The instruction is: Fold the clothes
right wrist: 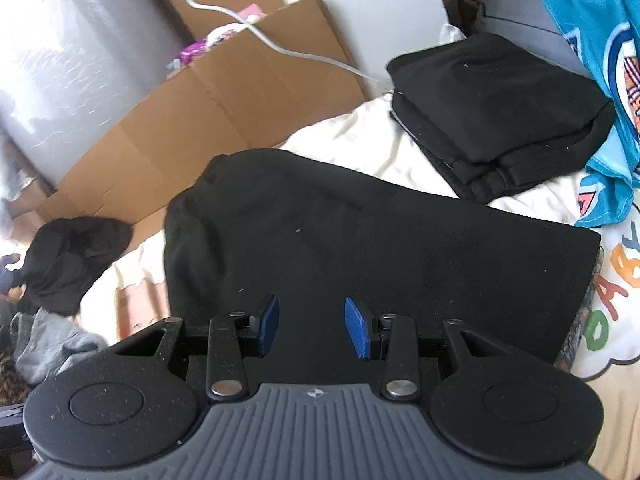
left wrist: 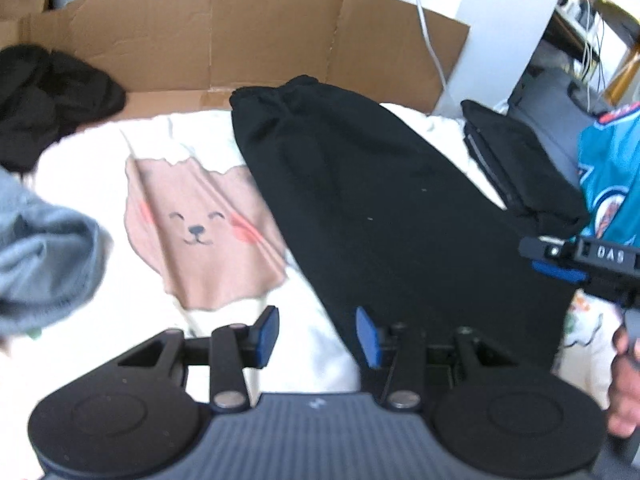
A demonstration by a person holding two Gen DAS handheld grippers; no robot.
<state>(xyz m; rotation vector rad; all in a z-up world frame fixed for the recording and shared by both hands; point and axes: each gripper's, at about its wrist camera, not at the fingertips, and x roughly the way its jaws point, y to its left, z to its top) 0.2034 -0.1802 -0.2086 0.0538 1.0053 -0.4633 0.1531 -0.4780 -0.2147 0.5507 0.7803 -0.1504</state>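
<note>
On the white bedcover (left wrist: 100, 160) with a pink bear print, a long black fabric garment (left wrist: 380, 208) lies flat, gathered end far, doubled lengthwise by the look of it. Left gripper (left wrist: 318, 336) and right gripper (right wrist: 312, 328) hover above its near end, jaws apart, holding nothing. A folded black stack (right wrist: 500, 112) sits just beside. Judgement: mid-fold; the next fold calls for pinching both near corners evenly.

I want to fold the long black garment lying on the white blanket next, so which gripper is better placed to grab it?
Probably the right gripper: its open jaws hang directly over the long black garment. The left gripper, also open, sits at the garment's edge, partly over the white blanket.
</note>
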